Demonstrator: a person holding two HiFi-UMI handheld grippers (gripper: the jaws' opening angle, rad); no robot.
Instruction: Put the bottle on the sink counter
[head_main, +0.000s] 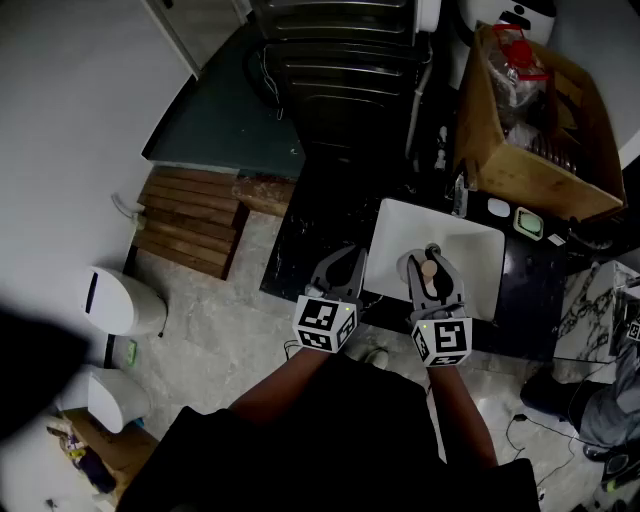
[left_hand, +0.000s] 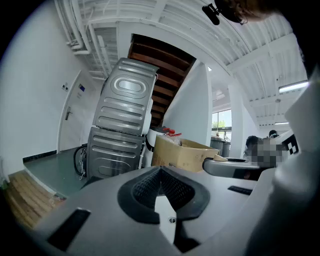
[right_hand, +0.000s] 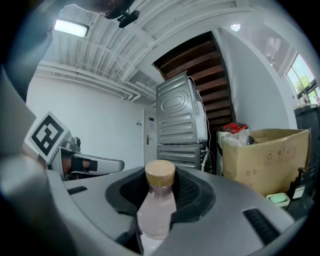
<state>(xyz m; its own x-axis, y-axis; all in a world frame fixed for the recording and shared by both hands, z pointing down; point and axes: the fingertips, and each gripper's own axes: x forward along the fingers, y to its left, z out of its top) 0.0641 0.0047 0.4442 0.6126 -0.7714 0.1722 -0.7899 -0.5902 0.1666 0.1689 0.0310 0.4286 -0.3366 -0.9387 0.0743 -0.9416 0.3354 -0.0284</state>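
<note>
A small pale pink bottle (right_hand: 155, 212) with a tan cap is clamped between the pads of my right gripper (right_hand: 161, 189), cap pointing away from me. In the head view the bottle (head_main: 429, 274) and right gripper (head_main: 431, 258) hang over the near part of the white sink basin (head_main: 475, 250). This basin is set in a dark counter (head_main: 325, 215). My left gripper (head_main: 343, 262) is just left of the basin over the counter's near edge. In the left gripper view the left gripper (left_hand: 161, 172) has its jaws closed together with nothing between them.
An open cardboard box (head_main: 535, 120) full of items stands behind the sink at right, with a green soap dish (head_main: 528, 222) below it. A ribbed metal appliance (head_main: 340, 50) stands at the back. Wooden slats (head_main: 190, 220) and a white bin (head_main: 122, 300) are on the floor at left.
</note>
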